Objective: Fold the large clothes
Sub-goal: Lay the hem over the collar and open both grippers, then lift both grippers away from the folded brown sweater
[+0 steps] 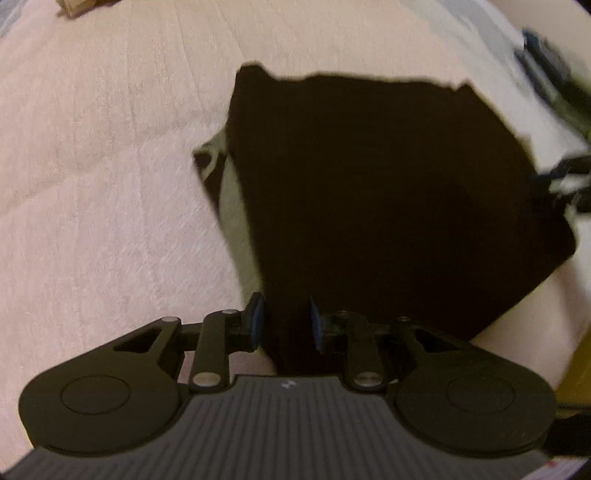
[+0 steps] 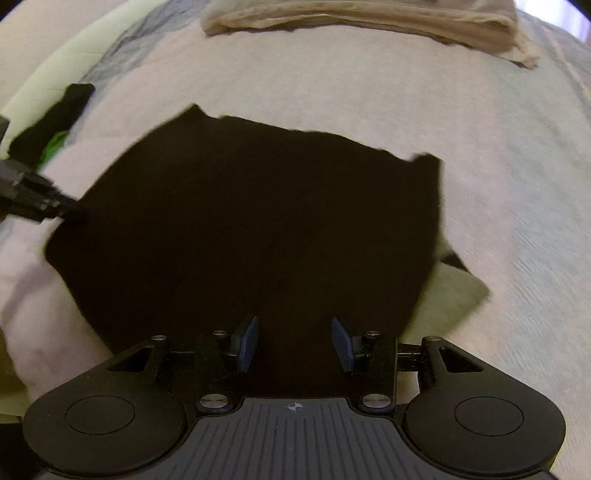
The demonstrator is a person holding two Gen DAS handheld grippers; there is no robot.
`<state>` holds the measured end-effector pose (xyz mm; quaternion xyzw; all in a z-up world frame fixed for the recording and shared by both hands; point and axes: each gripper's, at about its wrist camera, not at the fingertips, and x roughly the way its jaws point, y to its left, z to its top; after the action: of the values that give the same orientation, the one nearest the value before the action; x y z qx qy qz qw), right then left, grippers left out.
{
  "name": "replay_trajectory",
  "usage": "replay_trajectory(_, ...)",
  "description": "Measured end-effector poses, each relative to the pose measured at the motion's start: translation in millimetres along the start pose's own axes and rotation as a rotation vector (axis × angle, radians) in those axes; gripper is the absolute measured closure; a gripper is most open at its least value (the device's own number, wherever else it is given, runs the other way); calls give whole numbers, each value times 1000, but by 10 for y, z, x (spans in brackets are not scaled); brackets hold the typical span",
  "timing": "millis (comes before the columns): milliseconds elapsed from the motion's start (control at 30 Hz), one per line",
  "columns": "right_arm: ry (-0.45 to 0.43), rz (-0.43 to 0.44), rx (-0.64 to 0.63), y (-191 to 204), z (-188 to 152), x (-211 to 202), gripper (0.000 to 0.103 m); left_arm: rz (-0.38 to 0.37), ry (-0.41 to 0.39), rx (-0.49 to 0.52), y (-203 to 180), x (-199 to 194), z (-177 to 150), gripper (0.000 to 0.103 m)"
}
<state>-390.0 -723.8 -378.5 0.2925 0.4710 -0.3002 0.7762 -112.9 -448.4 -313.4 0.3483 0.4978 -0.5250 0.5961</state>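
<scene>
A black garment lies folded into a rough square on the pale bed cover. A pale grey-green layer sticks out from under its left side. My left gripper hovers over the garment's near edge with its blue pads apart and nothing pinched. In the right wrist view the same black garment fills the middle, with the pale layer at its right. My right gripper is open above the near edge. Each view catches the other gripper at the cloth's side: the right and the left.
A folded beige garment lies at the far side of the bed. A black and green item sits near the left edge. A brown wooden object shows at the top left. The bed's edge drops off at the lower right.
</scene>
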Motion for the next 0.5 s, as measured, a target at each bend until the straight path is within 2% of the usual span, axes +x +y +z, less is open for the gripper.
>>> replay_trajectory(133,-42,-135,-1,90,-194,-357,61,13,-33,15,115,-116,-87,76)
replay_trajectory(233,-59,-192,-76,424,-433,-599,61,47,-88,136,37,-340,-177,78)
replay_trajectory(367,-48,-244,-294,1061,-754,-665,56,69,-188,443,-297,-598,-419,75)
replay_trajectory(433,-33,-286,-440,1366,-892,-568,56,81,-231,658,-548,-618,-626,72)
replay_trajectory(500,-27,-338,-587,1562,-997,-401,55,96,-255,846,-757,-571,-827,58)
